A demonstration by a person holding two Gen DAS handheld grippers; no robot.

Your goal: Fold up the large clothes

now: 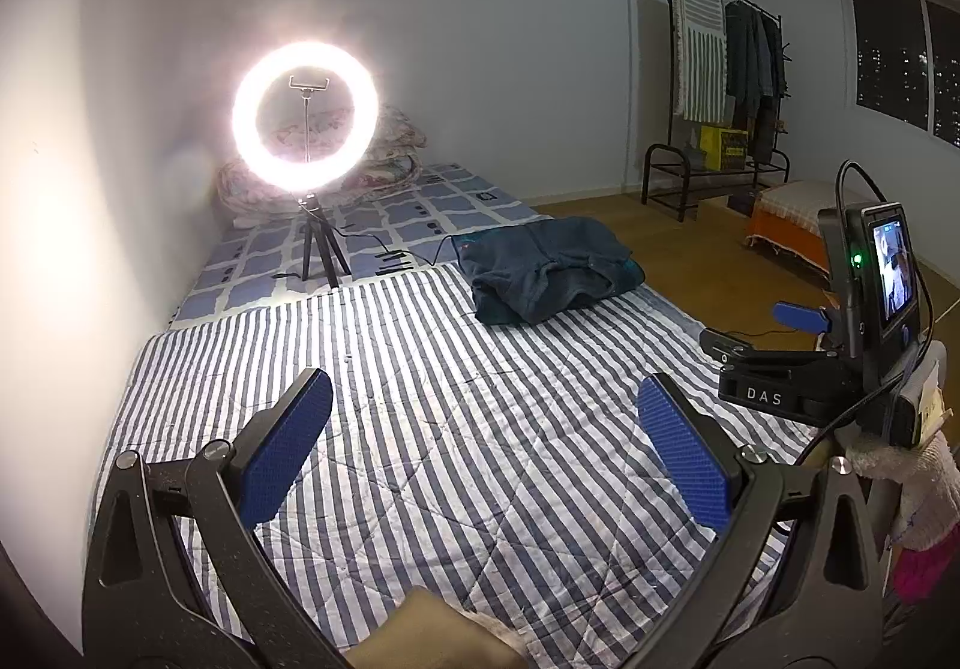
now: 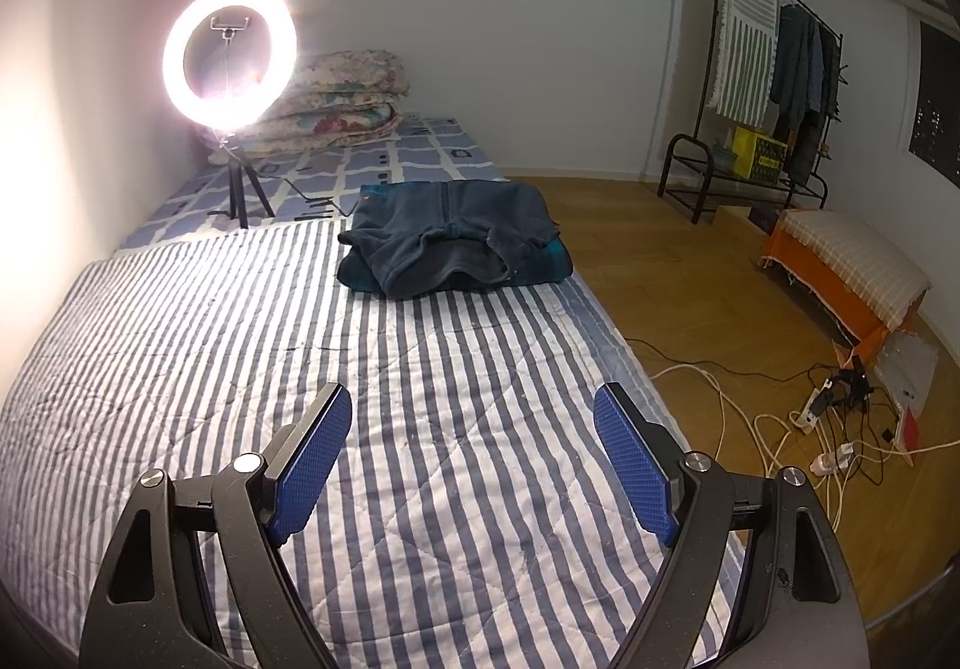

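Both hand-held grippers gaped wide and empty over the striped bed.
The left hand-held gripper (image 1: 486, 453) and right hand-held gripper (image 2: 474, 465) would do best to pinch the dark jacket (image 2: 450, 240), near the bed's (image 2: 180, 345) far right edge, by its corners.

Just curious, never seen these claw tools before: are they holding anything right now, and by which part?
Nothing is held. The left gripper and right gripper both gape open over the striped quilt; the folded dark fleece garment lies untouched beyond them.

two black two-finger grippers with blue pads (image 2: 472, 456) | one folded dark blue fleece garment (image 2: 450, 240) on the blue-and-white striped quilt (image 2: 180, 321) | one glowing ring light on a black tripod (image 2: 230, 54) beyond the quilt | one black metal clothes rack (image 2: 774, 87) across the floor from it
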